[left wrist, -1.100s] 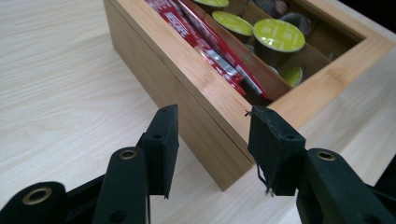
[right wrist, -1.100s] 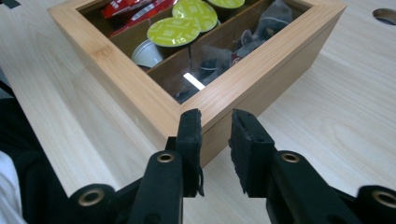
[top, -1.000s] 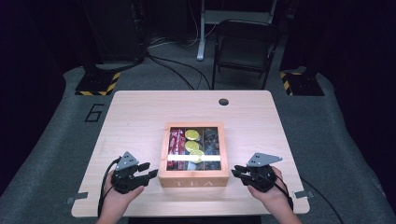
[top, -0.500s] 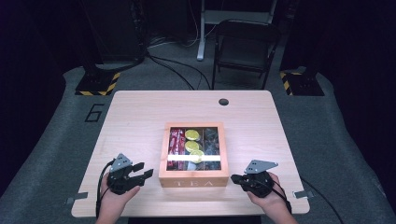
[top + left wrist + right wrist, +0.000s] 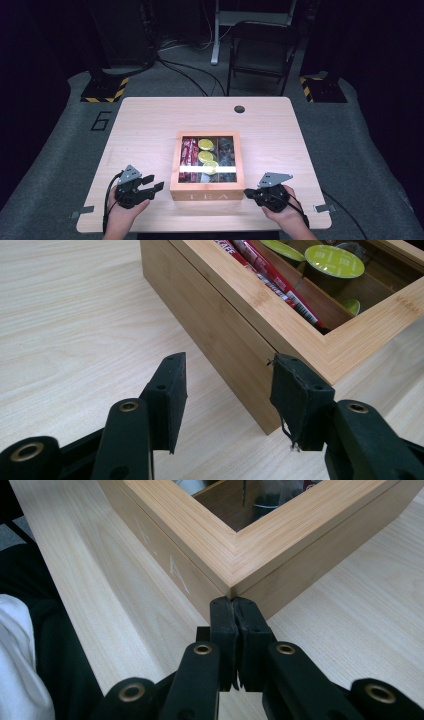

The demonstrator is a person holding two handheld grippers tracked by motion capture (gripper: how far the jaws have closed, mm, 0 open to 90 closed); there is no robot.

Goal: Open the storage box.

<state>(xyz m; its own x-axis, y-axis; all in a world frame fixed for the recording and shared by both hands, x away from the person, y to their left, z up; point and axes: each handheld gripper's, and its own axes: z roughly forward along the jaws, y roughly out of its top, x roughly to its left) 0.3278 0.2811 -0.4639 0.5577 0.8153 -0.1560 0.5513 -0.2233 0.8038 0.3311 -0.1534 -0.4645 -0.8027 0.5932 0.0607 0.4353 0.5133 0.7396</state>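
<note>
A wooden tea box with a glass lid sits mid-table, holding red packets, yellow-green capsules and dark items. My left gripper rests open just left of the box's front left corner. In the left gripper view, that gripper has nothing between its jaws and the box corner stands close ahead. My right gripper is shut and empty, its tips almost at the box's front right corner. The right gripper view shows this gripper with its pads pressed together right below that corner.
The light wooden table has a round cable hole at its far side. A folding chair and stand bases on grey carpet lie beyond. Bare tabletop spreads left and right of the box.
My right gripper has slid back toward the table's front edge and shut, tips now at the box's front right corner. My left gripper shifted slightly and stays open.
</note>
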